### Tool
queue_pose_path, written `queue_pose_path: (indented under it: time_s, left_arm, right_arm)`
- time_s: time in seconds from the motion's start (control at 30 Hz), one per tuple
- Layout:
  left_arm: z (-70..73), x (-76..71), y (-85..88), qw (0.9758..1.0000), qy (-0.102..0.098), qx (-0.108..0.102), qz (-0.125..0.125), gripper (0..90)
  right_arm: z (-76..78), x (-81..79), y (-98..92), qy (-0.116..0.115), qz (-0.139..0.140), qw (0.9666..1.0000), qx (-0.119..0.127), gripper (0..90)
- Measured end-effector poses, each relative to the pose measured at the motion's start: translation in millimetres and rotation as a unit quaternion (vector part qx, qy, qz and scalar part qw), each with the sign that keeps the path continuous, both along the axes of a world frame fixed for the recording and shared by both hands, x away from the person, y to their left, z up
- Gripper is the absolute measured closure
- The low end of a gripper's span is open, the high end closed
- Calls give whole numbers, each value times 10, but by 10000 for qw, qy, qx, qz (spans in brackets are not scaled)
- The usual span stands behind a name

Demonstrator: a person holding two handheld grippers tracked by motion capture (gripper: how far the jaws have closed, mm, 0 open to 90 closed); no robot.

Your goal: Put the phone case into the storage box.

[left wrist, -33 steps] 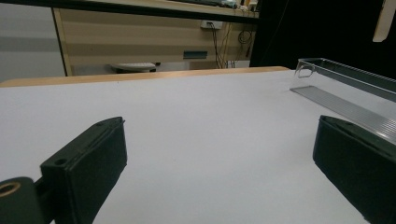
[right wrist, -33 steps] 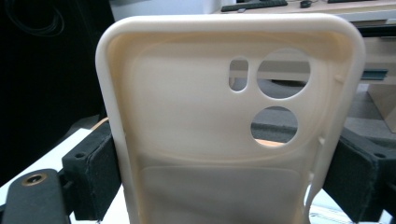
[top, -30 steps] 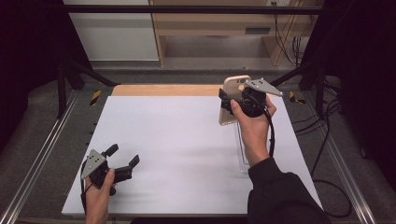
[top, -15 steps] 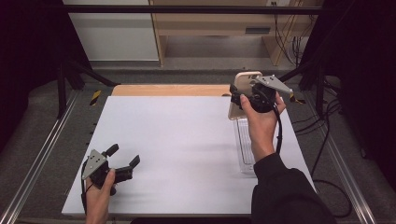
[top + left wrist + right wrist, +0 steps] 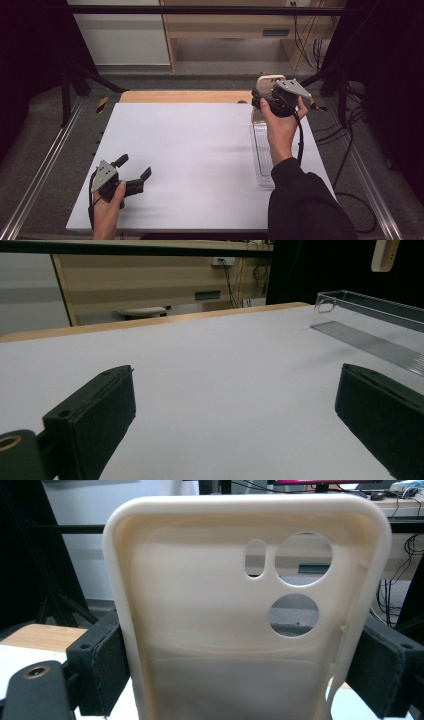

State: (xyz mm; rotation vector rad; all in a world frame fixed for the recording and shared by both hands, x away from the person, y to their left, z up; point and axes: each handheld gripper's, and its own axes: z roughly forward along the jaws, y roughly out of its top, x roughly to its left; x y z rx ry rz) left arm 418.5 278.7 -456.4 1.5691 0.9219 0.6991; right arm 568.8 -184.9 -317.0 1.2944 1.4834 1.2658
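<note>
A cream phone case (image 5: 267,80) with round camera holes stands upright between the jaws of my right gripper (image 5: 260,100), which is shut on it and held in the air over the far end of a clear plastic tray (image 5: 262,150). The right gripper view looks into the hollow inner side of the phone case (image 5: 215,630), with both pads of that gripper (image 5: 247,665) pressed on its long edges. My left gripper (image 5: 134,166) rests low at the near left of the white table top (image 5: 190,150), open with nothing in it. The left gripper (image 5: 235,420) faces the clear tray (image 5: 370,315).
A wooden strip (image 5: 185,96) runs along the table's far edge. Metal rails (image 5: 45,160) flank the table, and cables (image 5: 345,145) lie on the floor at the right. A wooden shelf unit (image 5: 235,25) stands behind.
My right gripper has carried the phone case farther away and a little to the right, uncovering the clear tray. The left gripper has stayed put.
</note>
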Motion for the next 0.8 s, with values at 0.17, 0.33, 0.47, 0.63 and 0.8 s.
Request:
queue_pose_path:
  time_s: [0.17,0.33,0.47,0.63,0.8]
  left_arm:
    - [-3,4,-1,10000,9,14,-22,23]
    - [-7,10,4,10000,18,0,-20,23]
    - [-11,14,-3,10000,31,1,-37,23]
    - [-12,16,-5,10000,35,6,-47,23]
    - [-11,15,-3,10000,33,2,-45,23]
  right_arm:
    - [-92,98,-53,1,-60,10000,62,115]
    - [-191,153,-98,-9,-146,9999,69,115]
    - [-262,191,-149,4,-222,9997,115,115]
    - [-339,225,-196,48,-286,9994,195,115]
    - [-373,247,-185,45,-313,9992,225,116]
